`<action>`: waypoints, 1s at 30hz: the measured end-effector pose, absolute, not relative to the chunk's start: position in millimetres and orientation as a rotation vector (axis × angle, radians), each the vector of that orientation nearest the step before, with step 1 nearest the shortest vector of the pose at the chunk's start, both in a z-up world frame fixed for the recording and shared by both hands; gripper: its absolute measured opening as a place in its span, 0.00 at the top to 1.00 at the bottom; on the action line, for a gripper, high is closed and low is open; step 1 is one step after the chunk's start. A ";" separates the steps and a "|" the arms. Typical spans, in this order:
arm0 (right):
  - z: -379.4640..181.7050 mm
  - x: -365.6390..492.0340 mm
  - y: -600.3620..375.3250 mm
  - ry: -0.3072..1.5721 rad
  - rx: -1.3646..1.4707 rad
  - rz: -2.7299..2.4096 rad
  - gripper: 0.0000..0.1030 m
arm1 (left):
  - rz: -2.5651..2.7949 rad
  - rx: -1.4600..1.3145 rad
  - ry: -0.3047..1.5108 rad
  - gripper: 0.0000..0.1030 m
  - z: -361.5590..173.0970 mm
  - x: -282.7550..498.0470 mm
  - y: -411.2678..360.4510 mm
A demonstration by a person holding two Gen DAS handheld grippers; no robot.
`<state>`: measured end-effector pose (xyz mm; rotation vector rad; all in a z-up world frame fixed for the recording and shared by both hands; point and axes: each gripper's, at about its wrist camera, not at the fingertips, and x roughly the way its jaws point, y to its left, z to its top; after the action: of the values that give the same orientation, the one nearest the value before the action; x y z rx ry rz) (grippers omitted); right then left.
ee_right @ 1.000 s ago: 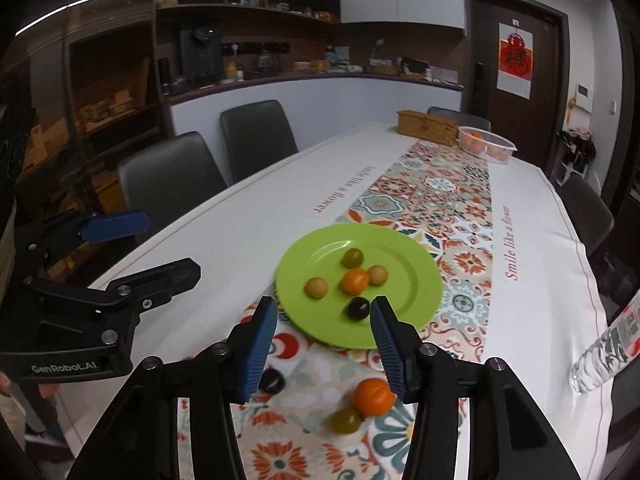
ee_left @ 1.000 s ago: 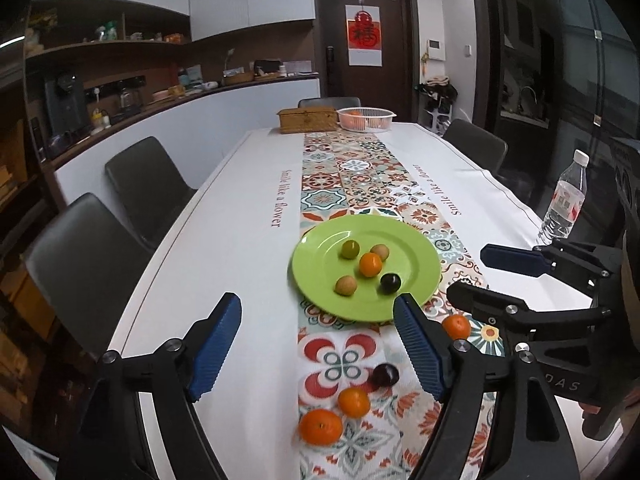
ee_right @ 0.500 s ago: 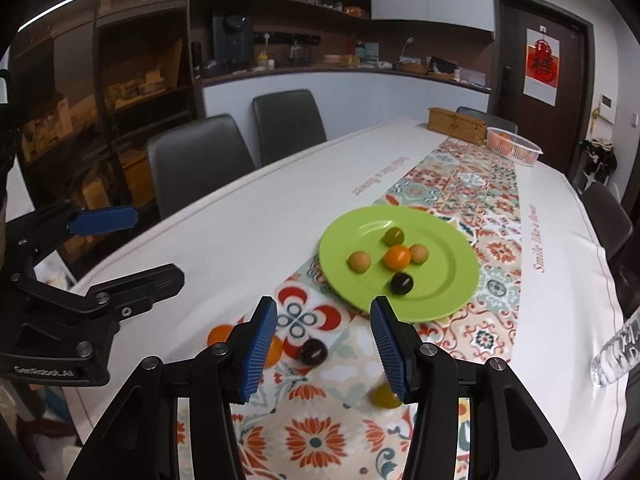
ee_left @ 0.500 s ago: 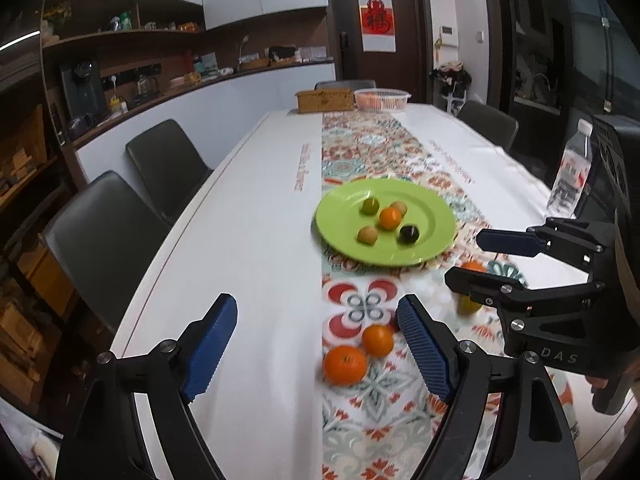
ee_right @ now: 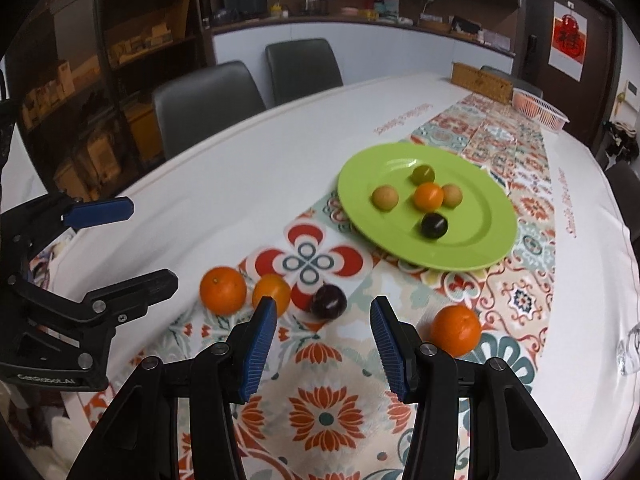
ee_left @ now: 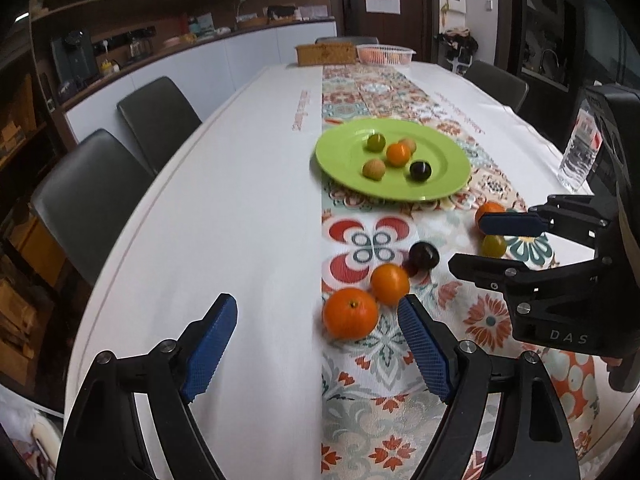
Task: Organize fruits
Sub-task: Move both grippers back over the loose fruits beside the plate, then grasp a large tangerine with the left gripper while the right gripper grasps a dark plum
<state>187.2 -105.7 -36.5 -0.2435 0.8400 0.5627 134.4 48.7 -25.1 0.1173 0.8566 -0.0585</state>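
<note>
A green plate [ee_left: 332, 158] [ee_right: 480, 236] holds several small fruits on the patterned runner. Nearer lie a large orange [ee_left: 350, 314] [ee_right: 223, 290], a smaller orange [ee_left: 389, 283] [ee_right: 272, 294], a dark plum [ee_left: 424, 256] [ee_right: 329, 300], a green fruit [ee_left: 493, 245] and another orange [ee_left: 489, 210] [ee_right: 456, 330]. My left gripper [ee_left: 318, 344] [ee_right: 116, 252] is open above the table, and the large orange sits just beyond its right fingertip. My right gripper [ee_right: 324, 346] [ee_left: 496, 246] is open and empty, with the plum just beyond its tips.
A water bottle [ee_left: 578, 156] stands at the table's right edge. Grey chairs [ee_left: 160, 116] line the left side. A wooden box [ee_left: 326, 54] and a white basket [ee_left: 386, 54] sit at the far end. White tablecloth [ee_left: 240, 200] lies left of the runner.
Both grippers have sunk toward the table and tipped downward, so the loose fruits now lie close to their tips. The left jaws stand slightly wider.
</note>
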 end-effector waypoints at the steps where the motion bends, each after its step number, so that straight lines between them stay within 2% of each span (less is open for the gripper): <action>1: -38.4 188.1 -105.1 0.845 -0.250 0.563 0.52 | -0.061 0.120 0.865 0.20 -28.4 135.7 48.4; 18: -70.6 211.1 -91.2 0.937 -0.296 0.586 0.53 | -0.118 0.163 0.943 0.21 -66.9 157.2 43.2; 23: -75.9 218.9 -86.7 0.945 -0.311 0.576 0.57 | -0.132 0.146 0.961 0.30 -72.4 164.6 43.8; 27: -78.8 223.1 -84.3 0.953 -0.312 0.575 0.59 | -0.154 0.127 0.972 0.42 -74.8 169.1 43.0; 30: -80.1 225.5 -83.3 0.962 -0.306 0.581 0.65 | -0.178 0.103 0.989 0.54 -77.4 172.8 42.5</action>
<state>225.5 -83.3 -80.1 -0.3058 0.9618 0.5808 172.8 42.5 -77.4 0.1029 0.9887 -0.1779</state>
